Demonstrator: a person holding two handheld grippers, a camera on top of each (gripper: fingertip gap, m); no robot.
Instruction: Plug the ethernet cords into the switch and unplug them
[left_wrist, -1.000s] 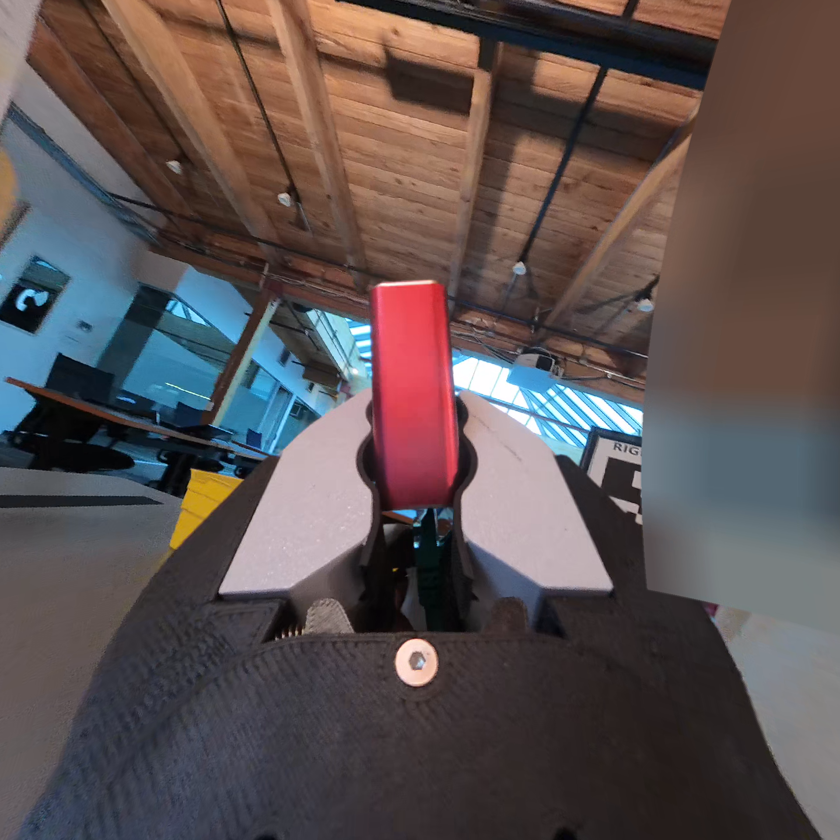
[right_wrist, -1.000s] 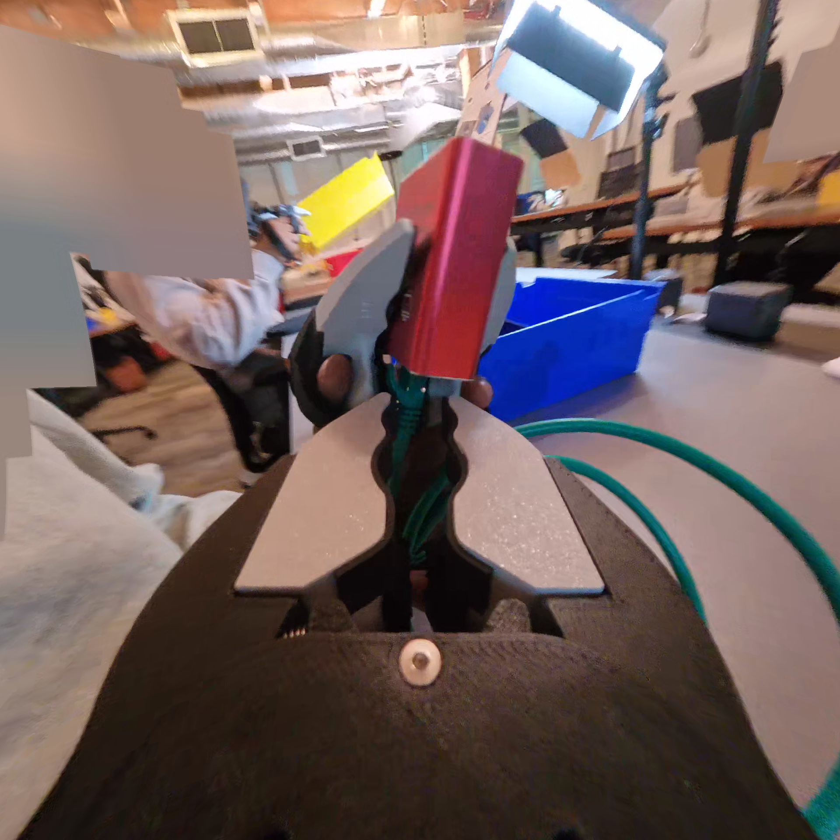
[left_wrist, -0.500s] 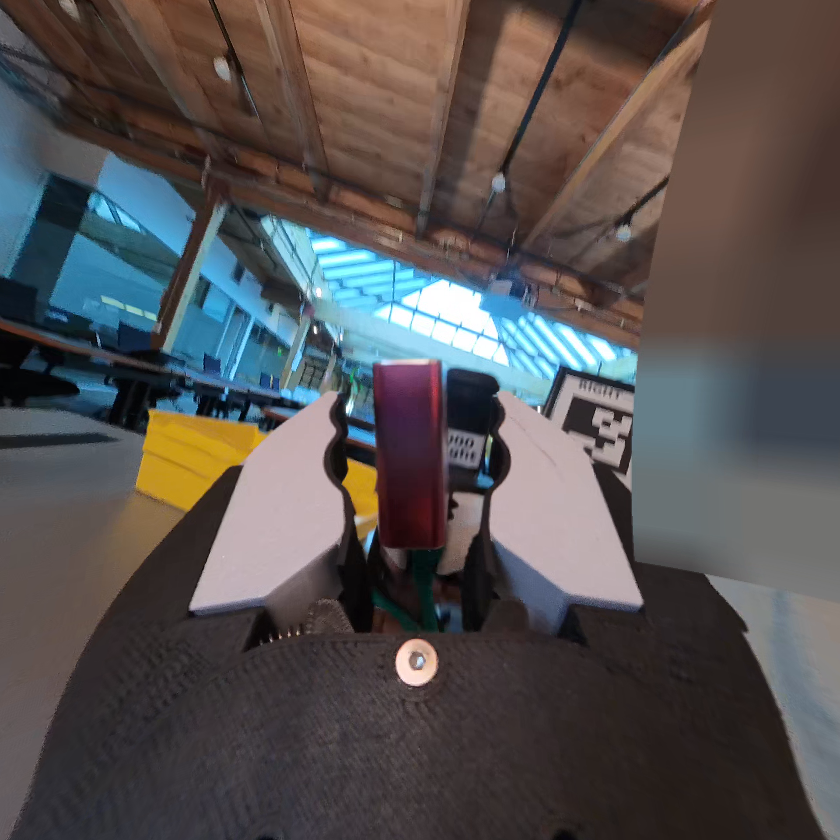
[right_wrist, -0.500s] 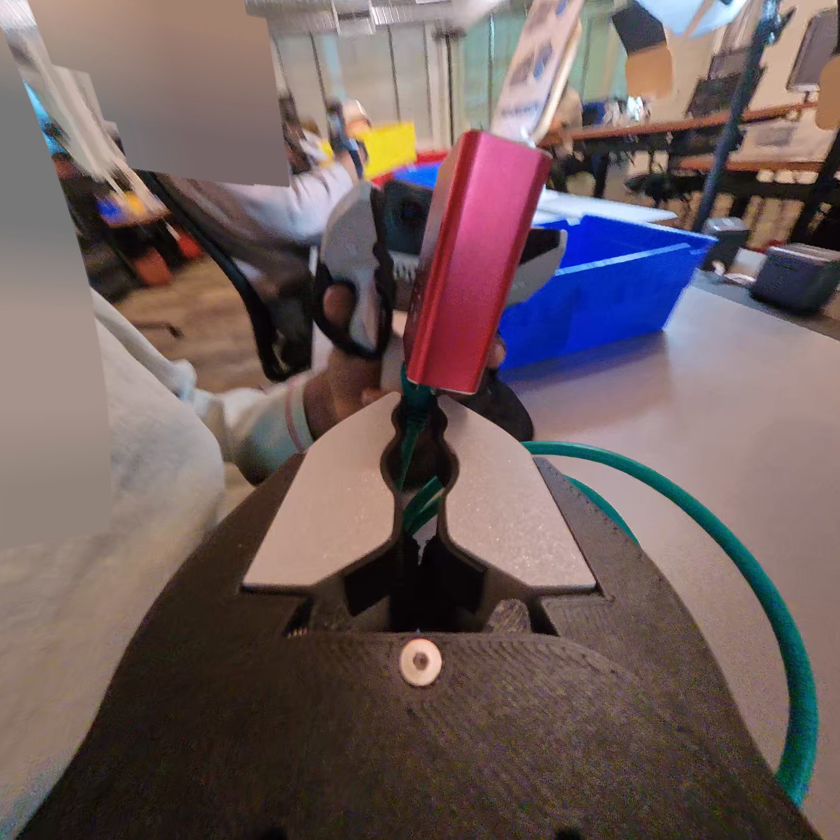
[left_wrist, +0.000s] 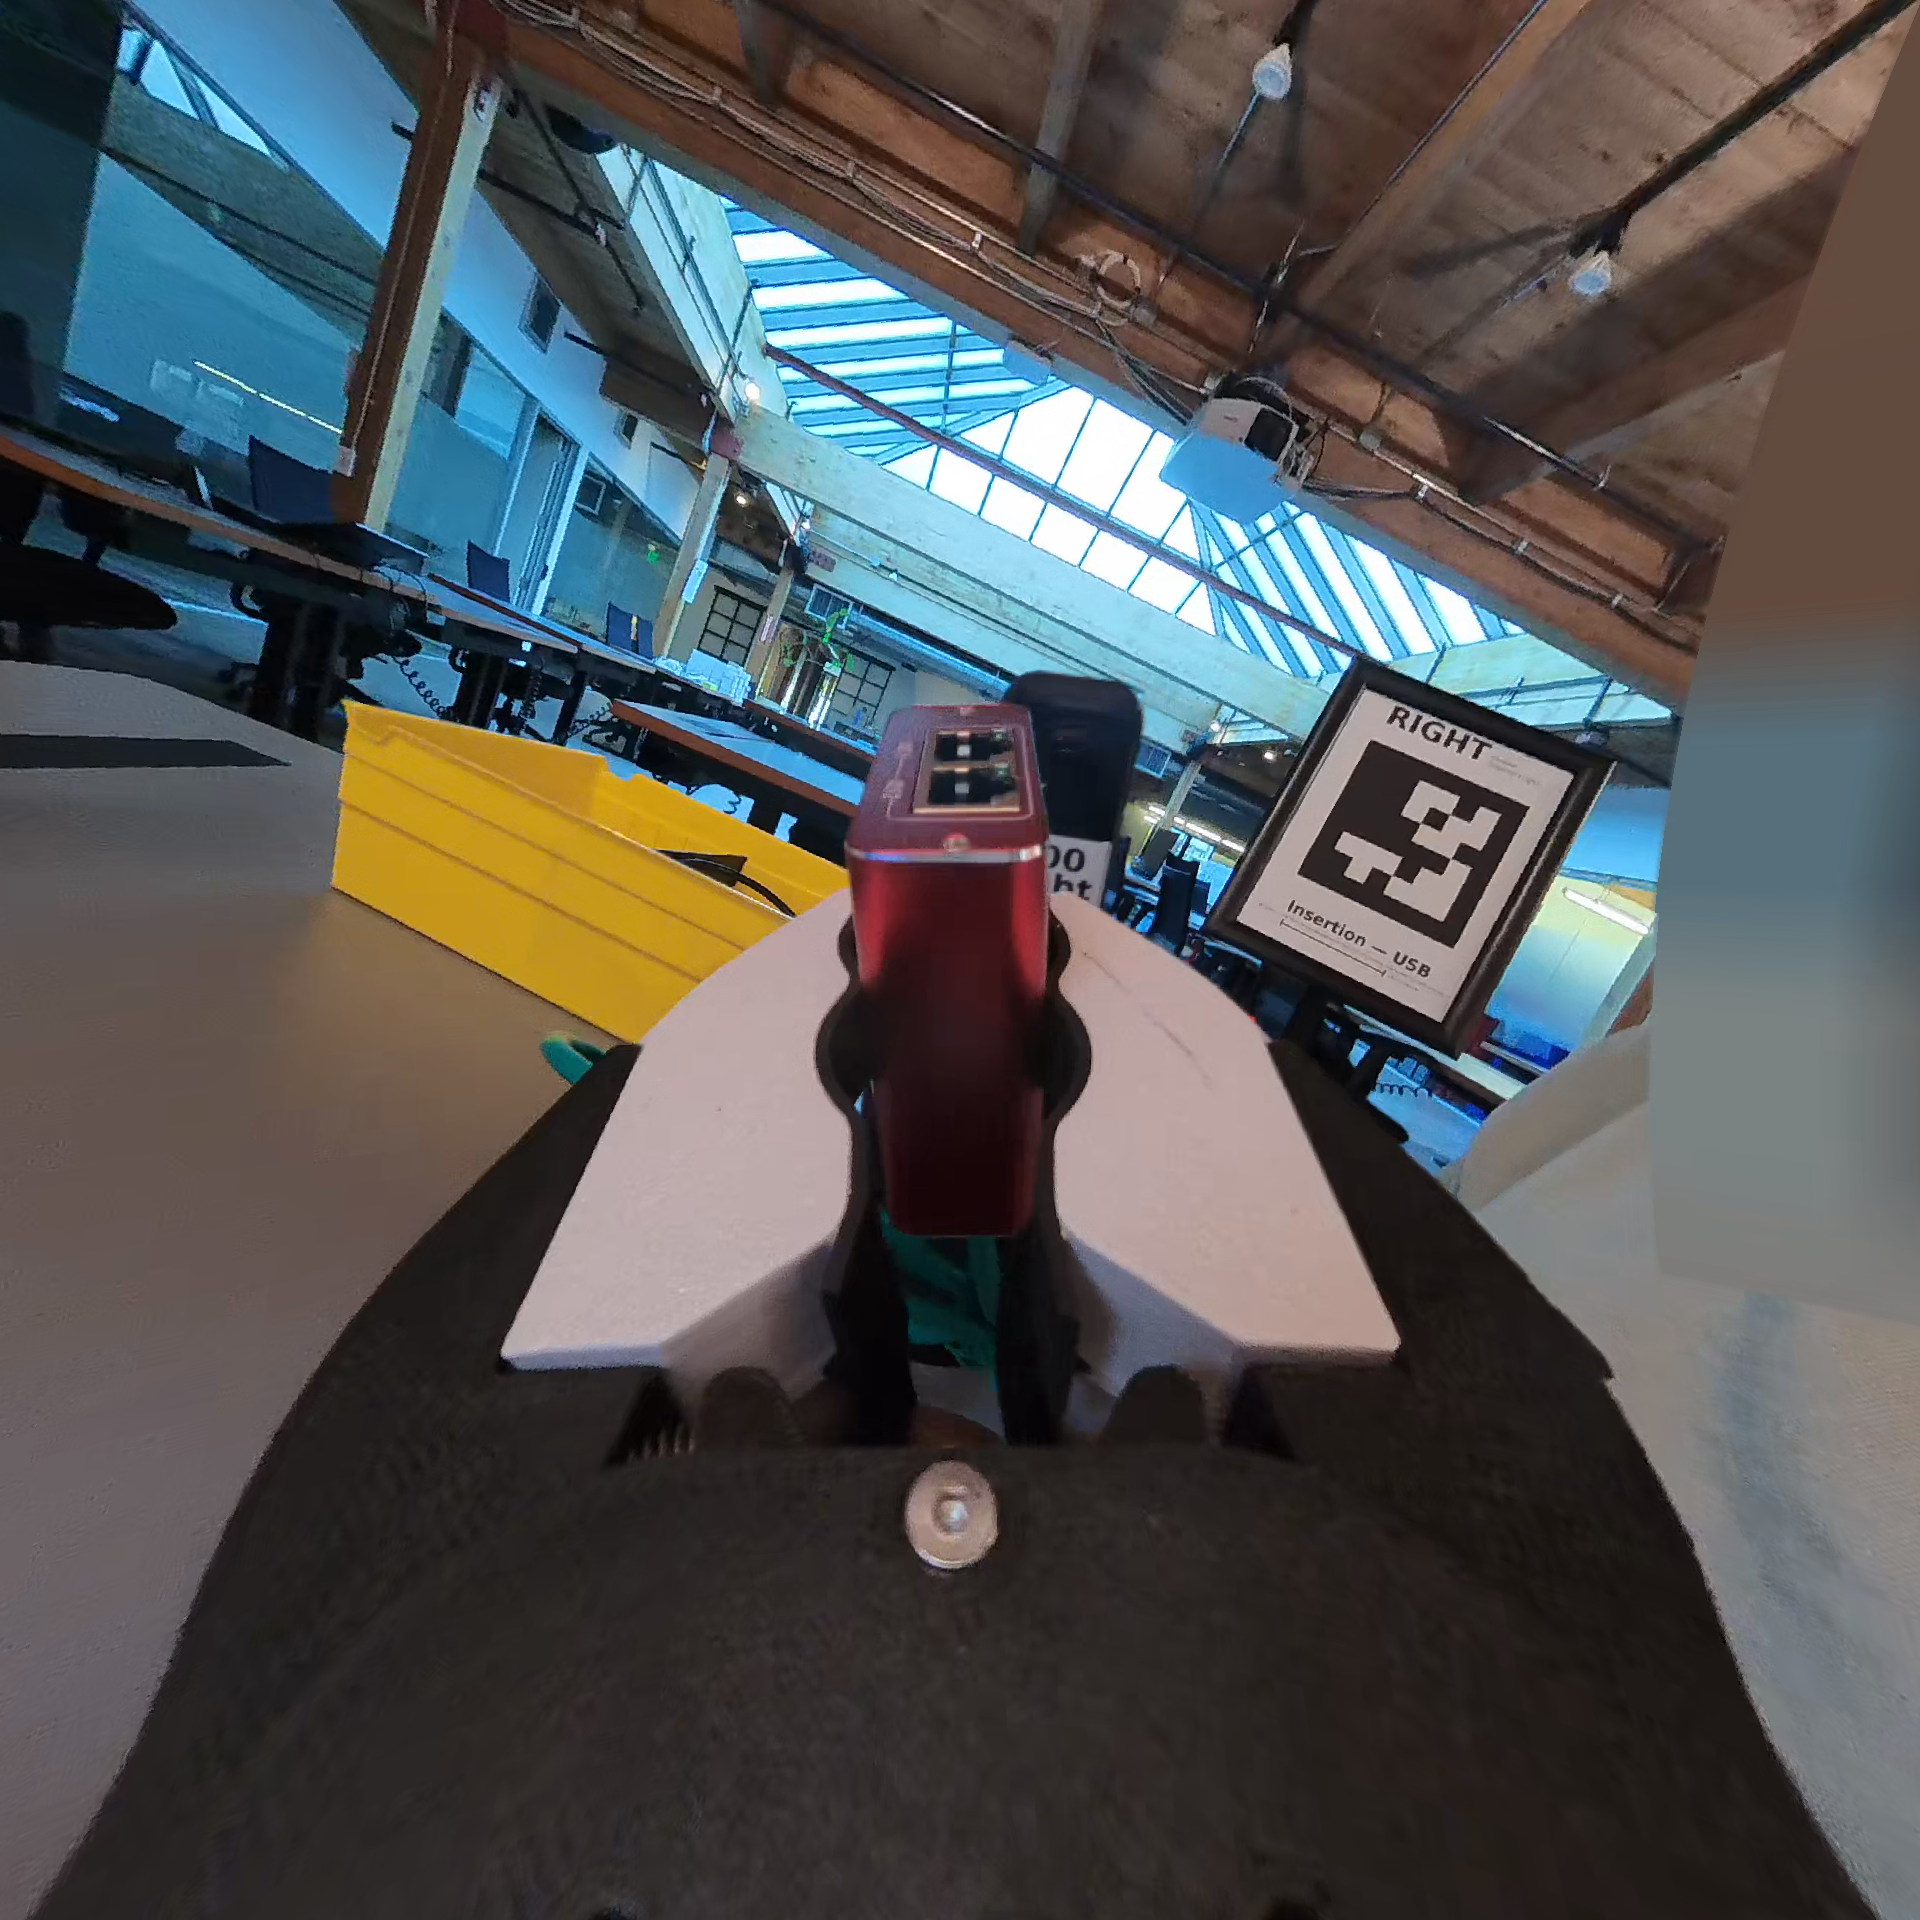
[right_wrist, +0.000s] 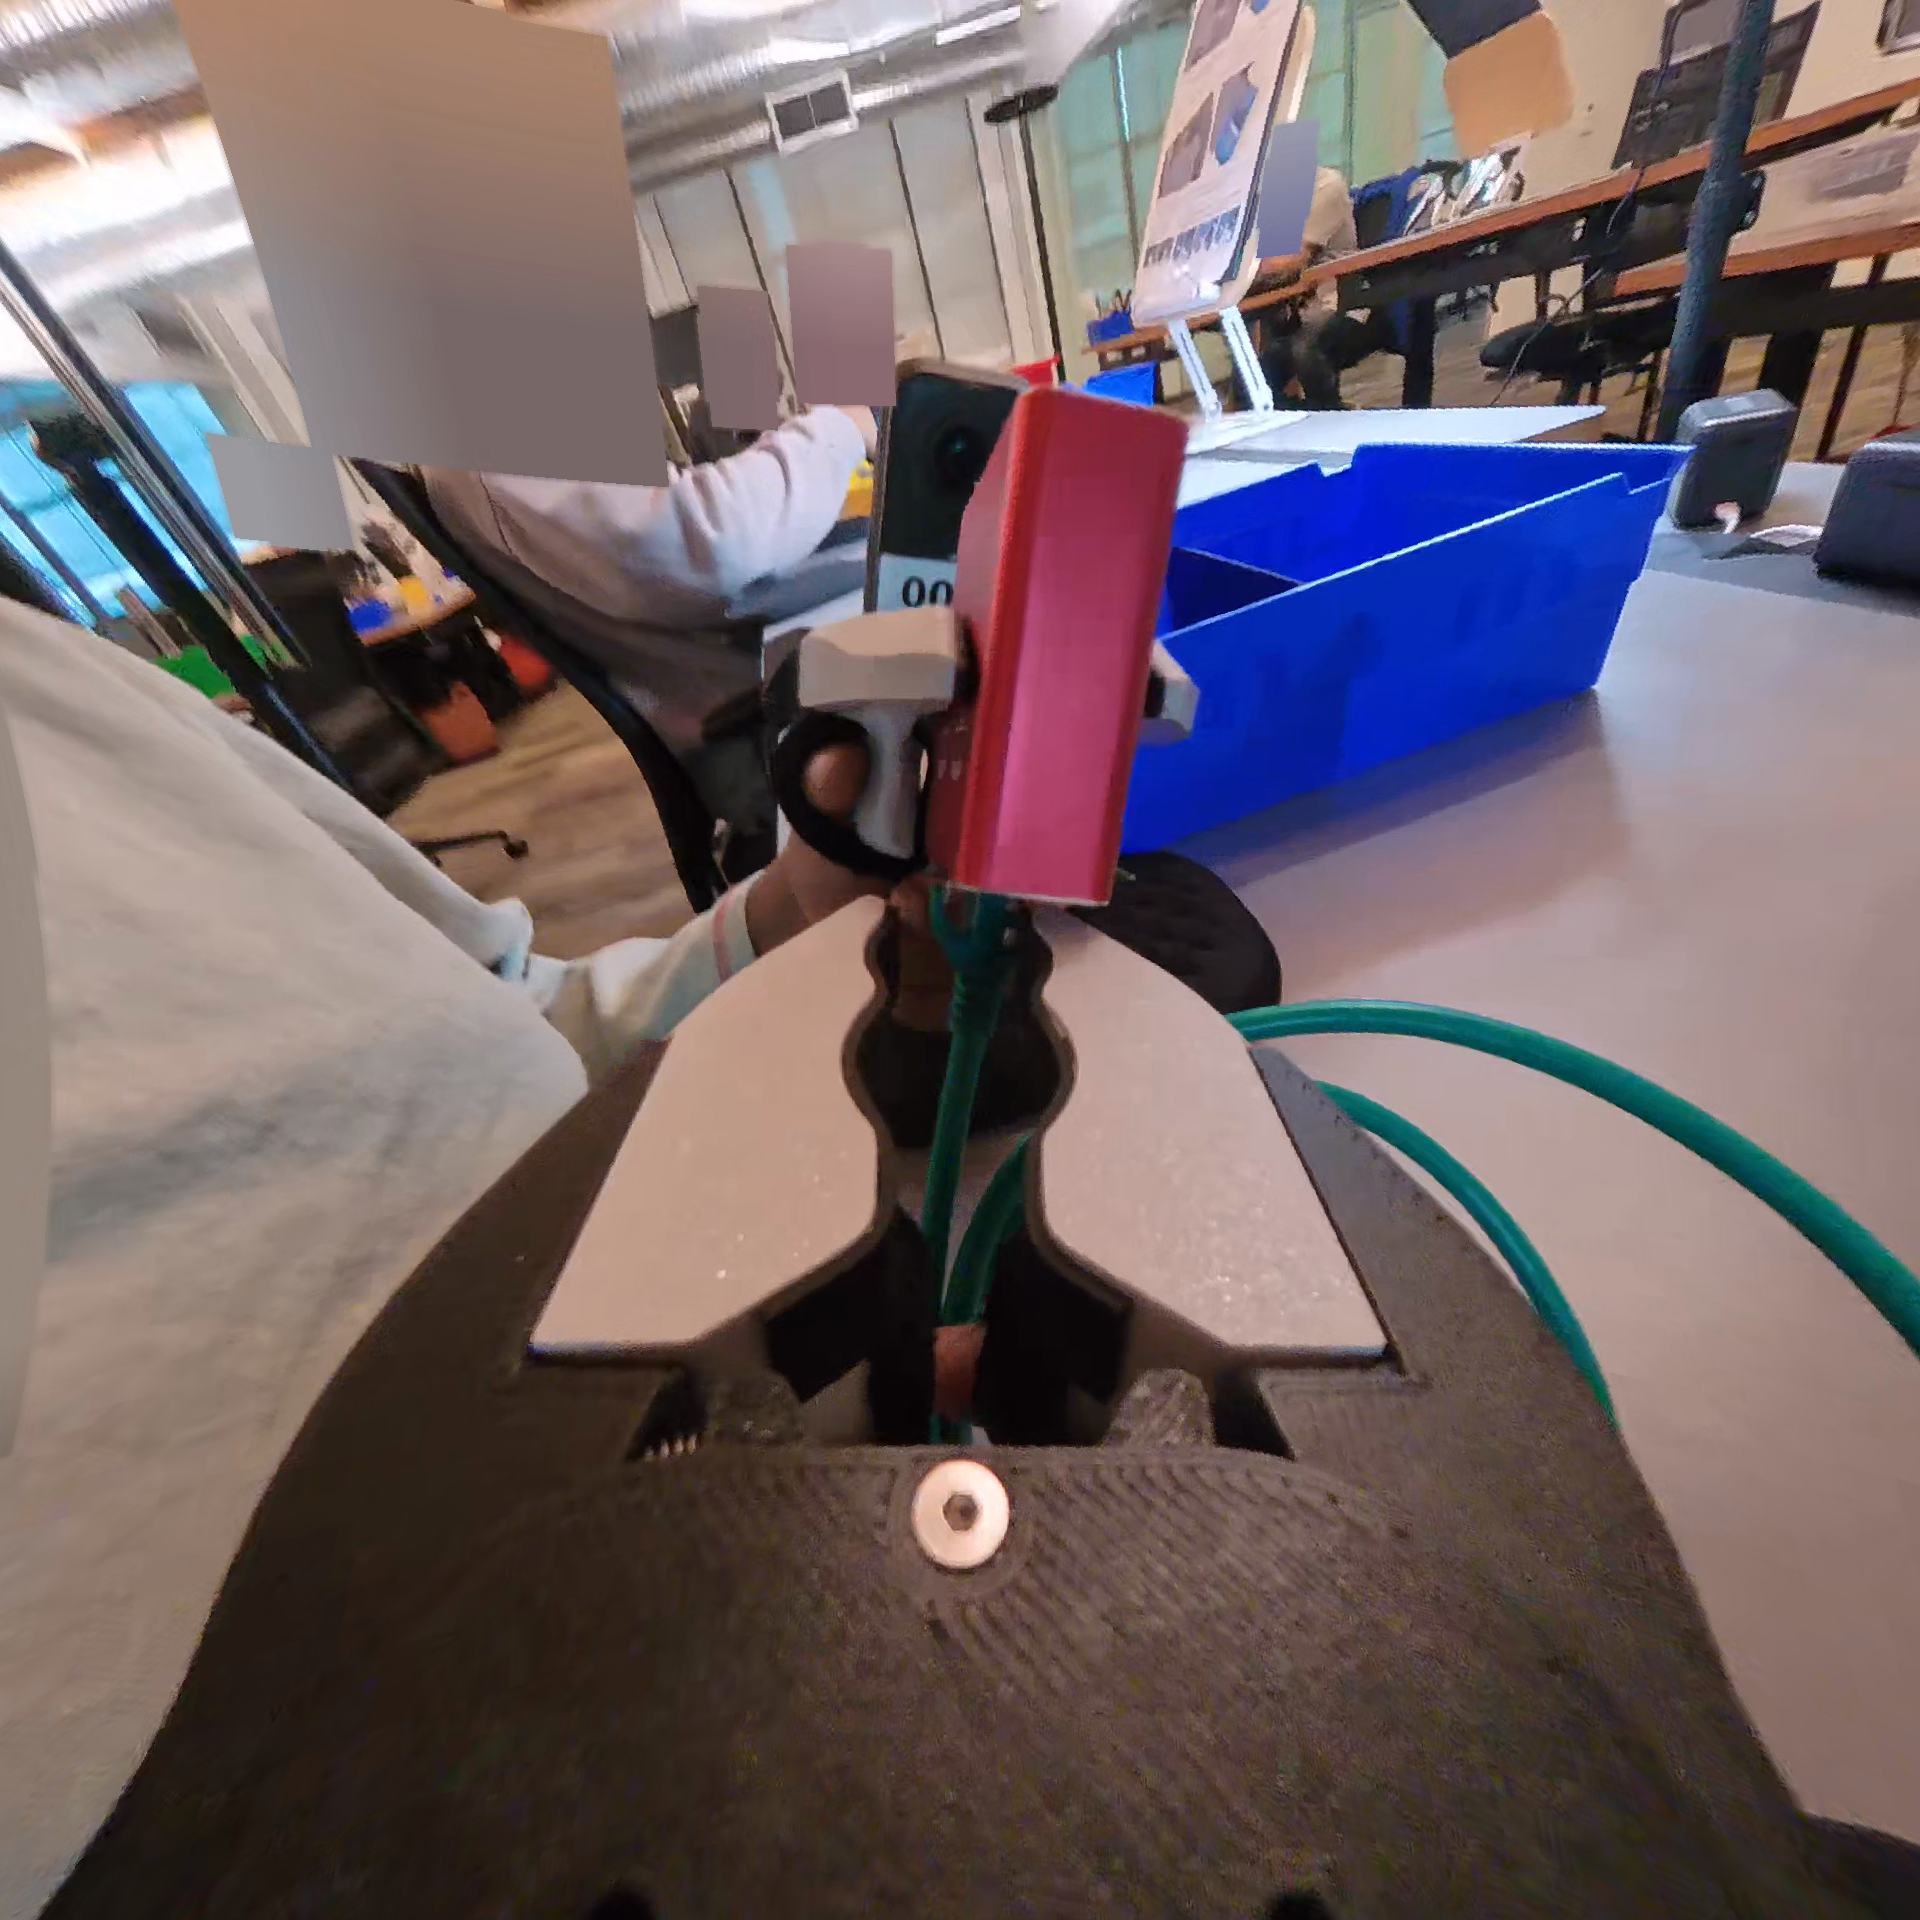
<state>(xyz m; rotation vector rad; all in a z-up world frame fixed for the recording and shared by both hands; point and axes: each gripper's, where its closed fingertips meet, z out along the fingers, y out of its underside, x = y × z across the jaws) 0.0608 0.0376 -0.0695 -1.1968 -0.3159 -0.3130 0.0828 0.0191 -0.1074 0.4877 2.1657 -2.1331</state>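
1. Our left gripper is clamped on the red switch, frame centre, upright.
2. Our right gripper is closed around a green ethernet cord, just below the switch.
3. Two free ports face up.

The right gripper pinches a green ethernet cord just below its plug, which sits in the bottom end of the red switch. Farther off, the left gripper clamps the switch from both sides, holding it upright above the grey table. More green cord loops away on the right. A blue bin stands behind.
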